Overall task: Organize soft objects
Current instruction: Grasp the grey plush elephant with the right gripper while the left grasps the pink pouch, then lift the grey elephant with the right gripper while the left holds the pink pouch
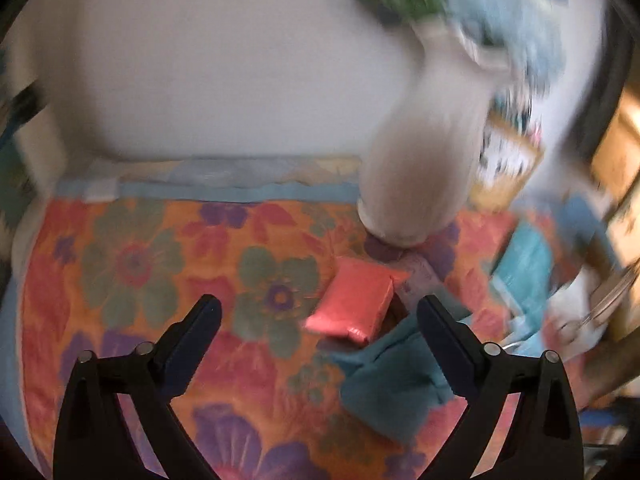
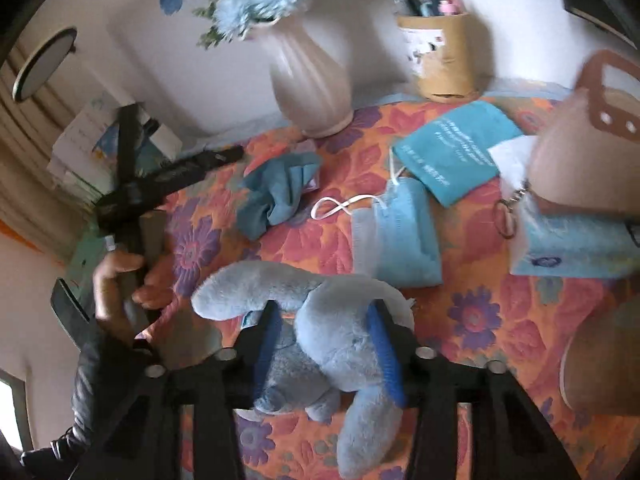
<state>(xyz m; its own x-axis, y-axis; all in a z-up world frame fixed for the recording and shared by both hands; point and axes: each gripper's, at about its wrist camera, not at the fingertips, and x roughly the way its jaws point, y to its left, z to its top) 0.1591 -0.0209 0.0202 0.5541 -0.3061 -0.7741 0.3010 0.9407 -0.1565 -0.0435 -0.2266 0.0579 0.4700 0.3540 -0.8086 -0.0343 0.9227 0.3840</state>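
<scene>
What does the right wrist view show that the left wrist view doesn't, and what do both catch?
Right wrist only: the blue plush toy clamped in the right gripper, a face mask and the brown bag. Left wrist only: a pink packet lying ahead of the open, empty left gripper. Both share the flowered cloth, the white vase with blue flowers, and the crumpled teal cloth.

One plush toy (image 2: 320, 320), one vase (image 2: 308, 80).
</scene>
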